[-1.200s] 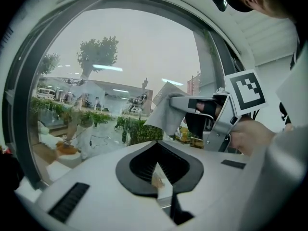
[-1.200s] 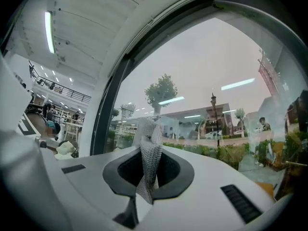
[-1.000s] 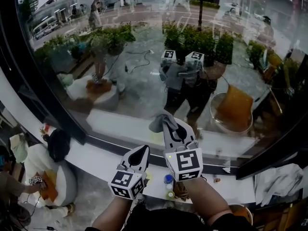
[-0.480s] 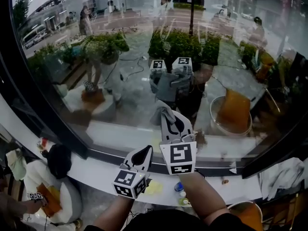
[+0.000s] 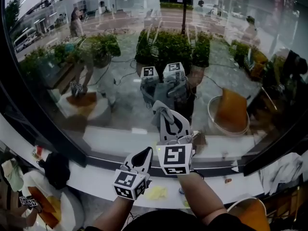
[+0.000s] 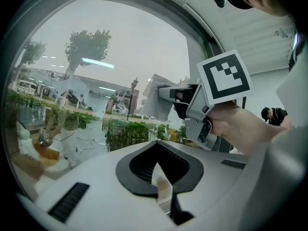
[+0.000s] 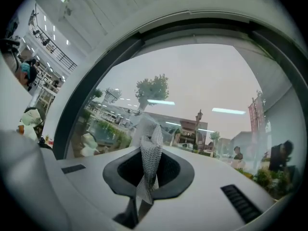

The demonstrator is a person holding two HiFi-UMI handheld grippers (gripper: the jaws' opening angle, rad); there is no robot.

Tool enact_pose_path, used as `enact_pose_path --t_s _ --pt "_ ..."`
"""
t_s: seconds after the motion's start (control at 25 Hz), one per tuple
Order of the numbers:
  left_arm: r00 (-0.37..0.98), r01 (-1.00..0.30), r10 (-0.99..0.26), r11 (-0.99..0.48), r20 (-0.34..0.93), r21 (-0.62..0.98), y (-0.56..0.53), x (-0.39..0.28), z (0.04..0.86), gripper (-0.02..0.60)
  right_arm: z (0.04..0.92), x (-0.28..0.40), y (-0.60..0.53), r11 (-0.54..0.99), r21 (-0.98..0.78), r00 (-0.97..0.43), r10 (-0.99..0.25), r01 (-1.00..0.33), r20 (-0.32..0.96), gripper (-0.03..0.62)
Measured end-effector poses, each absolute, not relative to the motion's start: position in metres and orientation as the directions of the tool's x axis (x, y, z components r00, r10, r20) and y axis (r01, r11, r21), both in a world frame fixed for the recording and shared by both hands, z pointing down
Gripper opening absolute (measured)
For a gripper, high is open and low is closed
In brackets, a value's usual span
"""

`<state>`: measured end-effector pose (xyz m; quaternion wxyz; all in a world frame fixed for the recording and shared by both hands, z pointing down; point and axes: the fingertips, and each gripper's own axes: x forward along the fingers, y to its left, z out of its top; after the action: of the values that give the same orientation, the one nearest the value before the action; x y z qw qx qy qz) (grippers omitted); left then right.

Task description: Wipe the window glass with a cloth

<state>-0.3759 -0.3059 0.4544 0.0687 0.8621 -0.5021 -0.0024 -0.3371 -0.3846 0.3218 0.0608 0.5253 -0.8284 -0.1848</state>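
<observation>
While left tool (image 5: pixel 143 154) hangs low, jaws together on nothing, right tool (image 5: pixel 168 121) clamps the cloth (image 5: pixel 160 109), held up at the window glass (image 5: pixel 110 81), lower centre. Wiping looks under way; cleaned area unclear, most of pane likely left.

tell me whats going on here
A person stands at a big window with a gripper in each hand. The right tool is shut on a grey cloth and holds it up at the window glass, at or very near the pane; actual contact can't be confirmed. The left tool hangs lower, near the sill, away from the cloth, with its jaws together on what looks like a thin pale slip.
</observation>
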Motion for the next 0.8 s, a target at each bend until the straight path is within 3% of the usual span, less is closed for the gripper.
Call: enact_pose_path --t_s 0.36,0.8 --pt "0.545 -0.837 -0.834 -0.537 0.084 0.107 -0.324 -0.372 0.458 0.008 0.315 -0.333 -0.397 0.271 0.473 -0.363 -0.925 -0.838 -0.114 0.041" --pt "0.601 -0.798 -0.796 -0.592 0.076 0.112 -0.329 -0.368 0.461 0.008 0.317 -0.332 -0.396 0.269 0.440 -0.351 -0.929 -0.857 -0.116 0.041"
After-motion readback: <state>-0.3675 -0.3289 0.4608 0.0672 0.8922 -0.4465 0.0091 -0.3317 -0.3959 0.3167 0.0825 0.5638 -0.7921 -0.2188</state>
